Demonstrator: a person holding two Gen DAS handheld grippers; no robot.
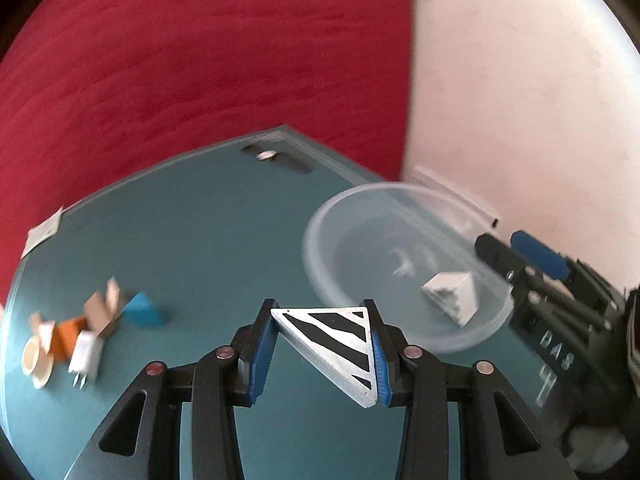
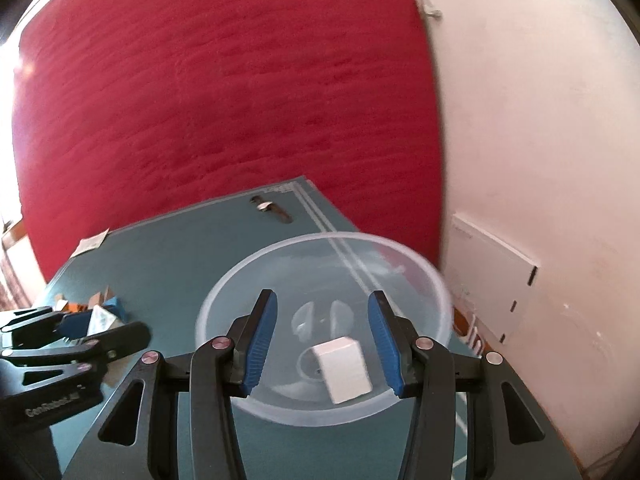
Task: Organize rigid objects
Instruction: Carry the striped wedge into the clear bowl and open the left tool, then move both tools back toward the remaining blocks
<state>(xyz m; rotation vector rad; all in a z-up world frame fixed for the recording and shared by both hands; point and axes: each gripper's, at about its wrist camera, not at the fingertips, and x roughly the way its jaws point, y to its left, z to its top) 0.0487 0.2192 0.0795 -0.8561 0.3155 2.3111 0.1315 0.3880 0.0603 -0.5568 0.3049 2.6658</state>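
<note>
Left tongs [image 1: 320,354] we're clamping on striped wedge [image 1: 340,344] w/ pads on flat faces, prob light & stiff but pointy so could pivot; right tongs [image 2: 322,346] hanging apart over clear bowl [image 2: 224,300].

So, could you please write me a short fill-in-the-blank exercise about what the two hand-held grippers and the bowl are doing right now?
1. The left hand-held gripper is shut on a black-and-white striped ____ piece.
2. The clear bowl holds one ____ block.
3. The right hand-held gripper is ____ and holds nothing.
4. A wristwatch lies on the ____ mat.

Missing words: triangular; white; open; teal
</note>
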